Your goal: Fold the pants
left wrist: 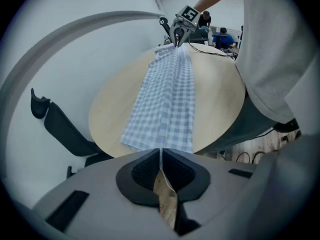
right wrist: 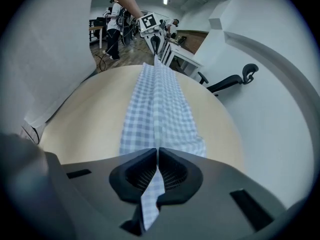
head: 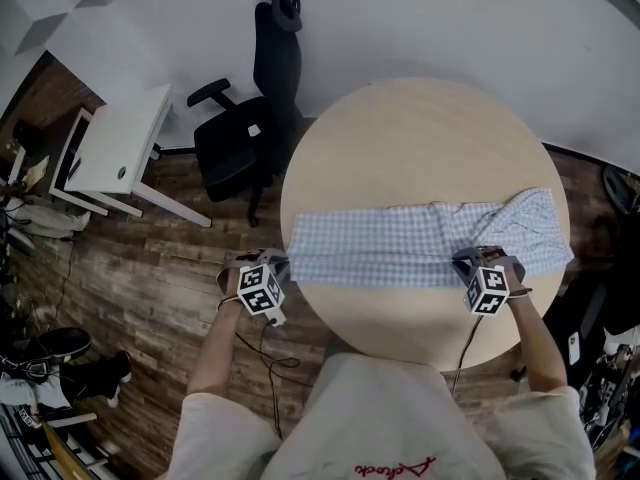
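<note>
Blue-and-white checked pants (head: 400,243) lie stretched in a long band across the near half of the round wooden table (head: 420,138). My left gripper (head: 282,264) is shut on the pants' left end at the table's left edge. My right gripper (head: 468,261) is shut on the cloth further right, where the wider, rumpled part begins. In the left gripper view the pants (left wrist: 165,99) run away from the shut left gripper (left wrist: 160,155) toward the right gripper (left wrist: 176,31). In the right gripper view a strip of checked cloth is pinched in the right gripper (right wrist: 157,156), and the pants (right wrist: 157,104) lead to the left gripper (right wrist: 152,31).
A black office chair (head: 250,118) stands just beyond the table's left side, with a white desk (head: 115,153) further left. Shoes (head: 60,348) lie on the wooden floor at the left. A cable (head: 268,358) hangs below my left hand.
</note>
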`<control>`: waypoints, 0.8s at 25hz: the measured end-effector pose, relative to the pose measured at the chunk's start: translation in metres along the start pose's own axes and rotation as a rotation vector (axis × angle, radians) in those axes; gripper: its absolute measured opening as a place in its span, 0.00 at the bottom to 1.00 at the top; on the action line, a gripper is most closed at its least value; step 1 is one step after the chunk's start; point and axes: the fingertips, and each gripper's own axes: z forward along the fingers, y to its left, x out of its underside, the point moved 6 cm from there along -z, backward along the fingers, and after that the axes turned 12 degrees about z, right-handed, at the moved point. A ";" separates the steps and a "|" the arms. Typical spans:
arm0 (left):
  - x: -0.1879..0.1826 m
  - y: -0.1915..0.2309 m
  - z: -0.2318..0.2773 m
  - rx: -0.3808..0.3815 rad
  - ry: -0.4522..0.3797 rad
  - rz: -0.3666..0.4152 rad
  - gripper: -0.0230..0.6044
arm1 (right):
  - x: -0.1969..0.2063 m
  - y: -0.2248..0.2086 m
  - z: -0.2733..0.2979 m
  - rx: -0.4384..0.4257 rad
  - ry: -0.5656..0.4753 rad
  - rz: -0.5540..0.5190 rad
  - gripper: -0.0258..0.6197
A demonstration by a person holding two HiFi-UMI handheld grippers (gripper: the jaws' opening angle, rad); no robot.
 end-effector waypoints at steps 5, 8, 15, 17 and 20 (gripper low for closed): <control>0.000 -0.023 0.013 0.055 -0.010 -0.027 0.11 | 0.013 0.019 0.013 -0.057 0.053 -0.030 0.10; 0.003 -0.024 0.009 0.047 -0.020 -0.028 0.11 | 0.010 0.020 0.013 -0.057 0.048 -0.039 0.10; 0.007 -0.037 0.011 0.057 -0.004 -0.031 0.11 | 0.012 0.031 0.013 -0.053 0.045 -0.038 0.10; 0.006 -0.050 0.019 0.082 0.002 -0.038 0.11 | 0.018 0.043 0.020 -0.058 0.064 -0.055 0.10; 0.009 -0.063 0.031 0.119 0.020 -0.051 0.11 | 0.023 0.053 0.028 -0.079 0.083 -0.056 0.10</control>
